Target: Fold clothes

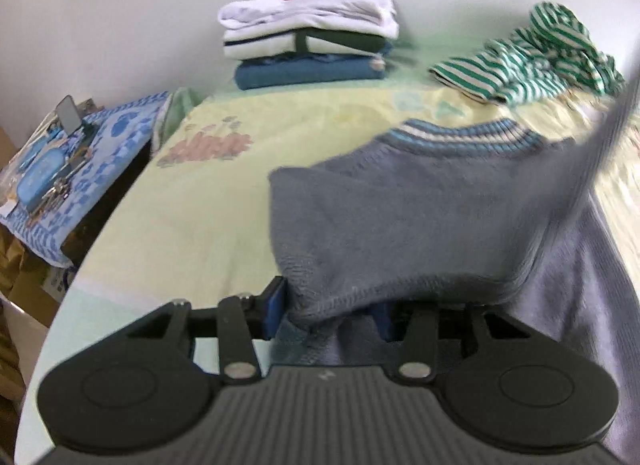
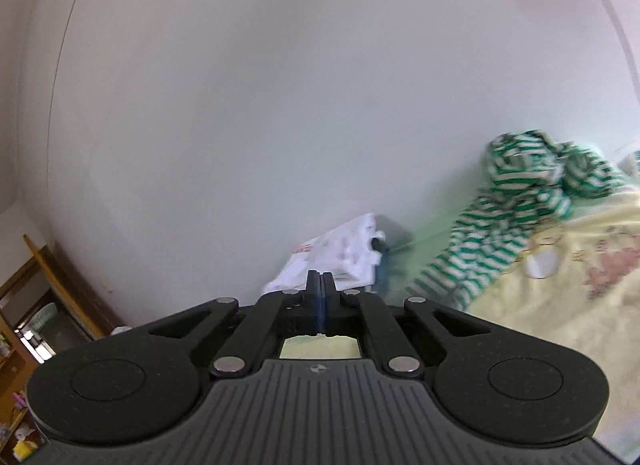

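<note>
Pale yellow bedding with faded cartoon prints (image 1: 208,201) covers the bed below a plain white wall (image 2: 280,105). At lower centre of the left wrist view, the left gripper (image 1: 328,315) has its fingers clamped on an edge of the grey knitted sweater with a blue-and-white striped hem (image 1: 400,217), which spreads across the right half of the frame. Behind it sit a stack of folded clothes (image 1: 308,41) and, at upper right, a crumpled green-and-white striped garment (image 1: 532,53). The right gripper (image 2: 320,285) points at the wall, fingers pressed together with nothing seen between them.
</note>
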Motion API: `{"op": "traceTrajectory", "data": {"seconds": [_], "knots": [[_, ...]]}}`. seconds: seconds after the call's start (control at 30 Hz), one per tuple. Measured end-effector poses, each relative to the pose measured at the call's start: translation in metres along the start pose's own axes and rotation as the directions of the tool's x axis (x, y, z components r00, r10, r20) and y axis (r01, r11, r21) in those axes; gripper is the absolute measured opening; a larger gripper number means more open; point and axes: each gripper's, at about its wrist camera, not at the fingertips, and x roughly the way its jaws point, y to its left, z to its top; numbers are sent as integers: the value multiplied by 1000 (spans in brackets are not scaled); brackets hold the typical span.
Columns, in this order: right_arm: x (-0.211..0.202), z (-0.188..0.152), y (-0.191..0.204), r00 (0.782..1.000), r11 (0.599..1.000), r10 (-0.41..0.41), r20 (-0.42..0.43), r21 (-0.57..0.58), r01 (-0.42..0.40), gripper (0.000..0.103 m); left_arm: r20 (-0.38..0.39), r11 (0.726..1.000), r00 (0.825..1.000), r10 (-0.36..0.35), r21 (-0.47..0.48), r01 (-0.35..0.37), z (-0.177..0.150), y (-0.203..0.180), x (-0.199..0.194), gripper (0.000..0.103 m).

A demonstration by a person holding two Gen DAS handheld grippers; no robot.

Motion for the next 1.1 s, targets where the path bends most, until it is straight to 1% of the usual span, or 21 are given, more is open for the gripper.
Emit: {"op": "traceTrajectory", "data": {"seconds": [0.07,0.1,0.17,0.2,0.23,0.27,0.3,0.37,0.4,0.47,0.5,0.53,0.57,0.63,0.67,0.73,0.77,0.83,0.87,0.97,1.1], "knots": [[-2,-6,-10,999,999,-31,-39,-20,31,1,16,999,1000,23,39,-24,-4,-8,0,48],[0,-13,-19,996,998,-57,-65,-13,56,8,28,997,999,36,61,-38,-6,-11,0,48],[7,-27,-35,984,992,-129,-124,-17,128,10,47,994,997,54,94,-58,-9,-15,-1,48],[12,-37,-45,970,982,-190,-149,-33,187,14,53,992,997,60,106,-65,-10,-16,-2,49],[16,-47,-55,952,968,-250,-174,-51,245,20,59,991,996,64,115,-70,-11,-17,-3,49],[22,-56,-66,934,954,-300,-196,-55,295,40,64,989,996,68,124,-76,-12,-17,-4,49],[29,-64,-80,914,941,-333,-233,-30,336,47,69,988,995,71,134,-80,-13,-18,-5,49],[35,-73,-110,884,910,-357,-301,100,401,47,79,984,994,73,155,-85,-17,-18,-8,49],[38,-77,-125,872,884,-357,-335,179,431,47,84,982,994,73,165,-87,-19,-19,-9,49],[36,-84,-138,871,848,-343,-352,283,448,47,94,978,993,75,188,-91,-22,-20,-11,49],[39,-86,-143,862,830,-358,-358,301,470,48,99,976,992,75,199,-94,-24,-20,-12,49],[41,-88,-144,861,827,-364,-355,303,474,47,104,974,992,75,208,-96,-25,-21,-12,48],[44,-87,-143,870,834,-357,-340,304,461,48,106,972,992,76,213,-97,-25,-22,-12,48],[49,-86,-142,876,839,-367,-312,295,456,47,106,972,991,76,215,-98,-25,-22,-11,48],[52,-86,-141,875,847,-372,-311,272,457,45,107,971,991,77,218,-99,-24,-23,-10,48],[59,-86,-138,871,861,-381,-310,224,457,26,110,969,991,79,225,-102,-24,-24,-10,48],[59,-85,-139,875,864,-371,-311,229,448,14,109,969,991,79,224,-102,-23,-24,-9,48],[59,-82,-142,883,871,-350,-312,239,429,13,104,972,992,77,213,-98,-22,-23,-10,48],[54,-78,-139,894,879,-335,-298,243,411,13,100,974,992,76,206,-95,-21,-23,-10,48],[38,-61,-122,934,914,-275,-228,239,327,13,91,979,993,75,184,-90,-19,-21,-11,49],[13,-42,-101,970,949,-206,-129,216,230,13,89,981,994,66,174,-81,-18,-24,-13,49]]}}
